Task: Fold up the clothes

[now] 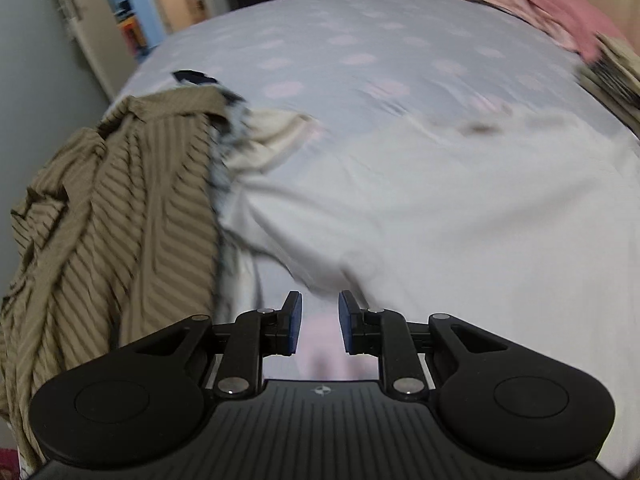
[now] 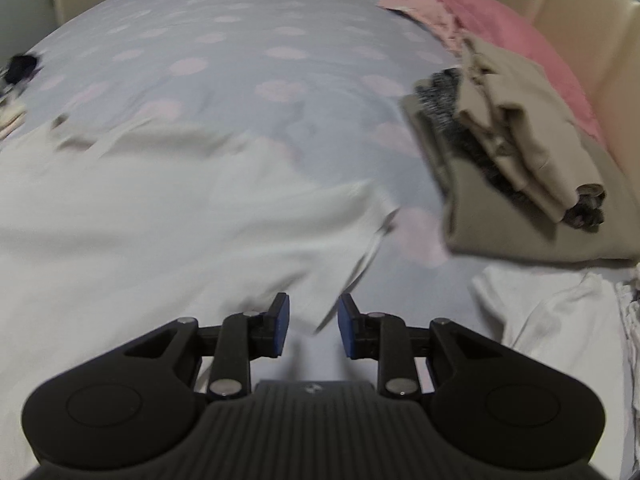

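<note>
A white garment [image 1: 400, 208] lies spread on the bed's pale dotted sheet [image 1: 360, 40]. The picture is blurred by motion. My left gripper [image 1: 320, 300] hovers just short of the garment's near left edge, open, with only sheet showing between its blue pads. In the right wrist view the same white garment [image 2: 140, 216] fills the left half. Its right edge runs down toward my right gripper [image 2: 314, 300]. That gripper is open, the cloth's edge lies below the gap, and the pads press on nothing.
A heap of brown striped clothes [image 1: 112, 208] lies left of the white garment. A folded stack of tan and dark clothes [image 2: 520, 160] sits at the right by a pink pillow [image 2: 512, 28] and cream headboard [image 2: 580, 40]. More white cloth [image 2: 552, 320] lies near right.
</note>
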Available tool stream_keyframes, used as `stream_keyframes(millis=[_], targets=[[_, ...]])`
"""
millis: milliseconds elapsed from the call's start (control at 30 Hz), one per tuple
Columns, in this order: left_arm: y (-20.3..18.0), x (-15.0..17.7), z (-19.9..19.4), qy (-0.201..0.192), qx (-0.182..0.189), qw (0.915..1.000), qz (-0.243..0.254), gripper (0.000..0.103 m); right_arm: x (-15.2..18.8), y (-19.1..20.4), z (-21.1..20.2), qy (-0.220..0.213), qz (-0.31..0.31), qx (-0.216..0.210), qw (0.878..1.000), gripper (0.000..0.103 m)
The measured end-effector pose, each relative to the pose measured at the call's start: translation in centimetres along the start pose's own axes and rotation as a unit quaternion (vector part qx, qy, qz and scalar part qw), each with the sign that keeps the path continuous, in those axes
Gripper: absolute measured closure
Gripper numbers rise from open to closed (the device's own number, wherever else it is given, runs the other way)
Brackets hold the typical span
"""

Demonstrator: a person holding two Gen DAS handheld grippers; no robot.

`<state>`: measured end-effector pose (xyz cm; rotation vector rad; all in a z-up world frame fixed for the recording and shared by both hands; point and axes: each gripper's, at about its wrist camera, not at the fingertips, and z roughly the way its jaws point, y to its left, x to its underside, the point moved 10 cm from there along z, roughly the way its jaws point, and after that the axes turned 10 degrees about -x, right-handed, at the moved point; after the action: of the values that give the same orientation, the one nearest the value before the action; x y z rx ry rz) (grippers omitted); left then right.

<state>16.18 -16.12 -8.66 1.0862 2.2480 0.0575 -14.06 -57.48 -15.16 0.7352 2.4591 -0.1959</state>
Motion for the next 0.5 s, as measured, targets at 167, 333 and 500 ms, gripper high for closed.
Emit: stream_keyframes(millis=[167, 333, 500], targets=[[-2.3, 6.9, -3.4, 0.038, 0.032, 0.9986, 0.015, 0.085, 3.1, 3.3, -1.2, 0.005, -0.040, -0.024, 0.999, 0.072], [-4.1, 12.6, -6.1, 0.090, 0.070, 0.9934, -0.016, 0.085, 5.5, 5.5, -2.7, 0.004, -0.049, -0.042, 0.998, 0.072], [-6.3, 17.1, -6.7, 0.130, 0.098, 0.9860, -0.034, 0.085, 6.8, 7.6, -3.9, 0.006, -0.066, -0.058, 0.996, 0.070]])
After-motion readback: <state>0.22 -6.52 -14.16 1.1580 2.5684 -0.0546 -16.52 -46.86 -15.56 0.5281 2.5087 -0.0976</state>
